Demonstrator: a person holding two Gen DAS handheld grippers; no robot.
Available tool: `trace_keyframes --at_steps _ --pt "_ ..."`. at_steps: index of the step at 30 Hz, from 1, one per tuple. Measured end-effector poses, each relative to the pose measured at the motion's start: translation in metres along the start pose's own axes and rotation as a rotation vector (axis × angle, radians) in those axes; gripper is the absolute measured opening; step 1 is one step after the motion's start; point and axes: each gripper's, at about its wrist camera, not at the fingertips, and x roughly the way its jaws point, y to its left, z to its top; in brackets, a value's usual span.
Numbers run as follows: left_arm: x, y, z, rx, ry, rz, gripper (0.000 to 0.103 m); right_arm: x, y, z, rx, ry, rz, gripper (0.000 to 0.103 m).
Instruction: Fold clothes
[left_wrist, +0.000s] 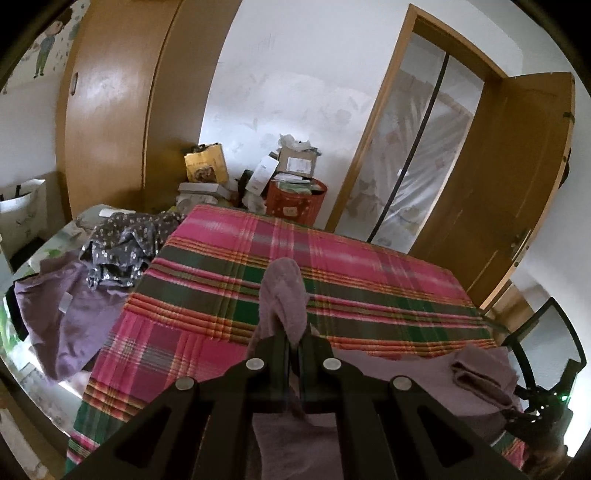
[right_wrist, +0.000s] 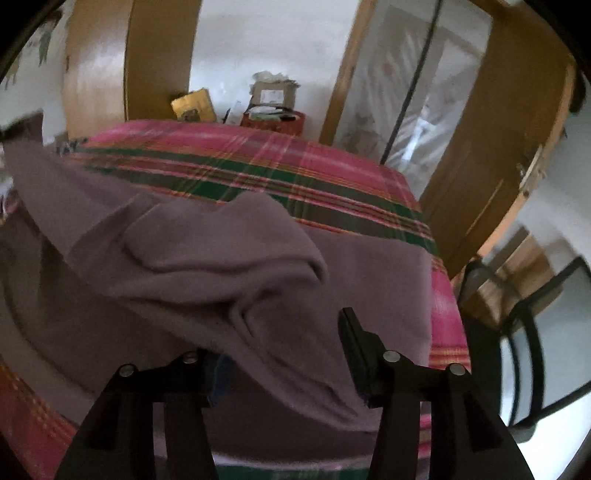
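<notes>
A mauve knit garment (left_wrist: 424, 380) lies at the near edge of the pink-and-green plaid bedspread (left_wrist: 332, 266). My left gripper (left_wrist: 293, 341) is shut on a fold of it, and a tongue of the cloth stands up past the fingertips. In the right wrist view the same garment (right_wrist: 221, 258) spreads in loose folds across the near bed. My right gripper (right_wrist: 284, 343) is open above it. Its right finger (right_wrist: 356, 339) is bare, while the left one is partly covered by draped cloth.
A purple garment (left_wrist: 70, 317) and a grey flowered one (left_wrist: 122, 251) are heaped left of the bedspread. Boxes and a red bin (left_wrist: 295, 203) stand beyond the bed's far end by a wooden wardrobe (left_wrist: 110, 110). At the right are an open door (left_wrist: 517, 177) and a black chair (right_wrist: 535, 332).
</notes>
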Motion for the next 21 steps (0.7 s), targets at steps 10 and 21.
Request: trace_keyframes --at_steps 10,21 --pt "0.006 -0.005 -0.018 0.041 0.048 0.022 0.003 -0.052 0.007 -0.002 0.062 -0.111 0.233 0.054" --pt "0.005 -0.012 -0.027 0.046 0.064 0.04 0.003 0.013 0.085 0.019 -0.076 0.003 0.236 0.055"
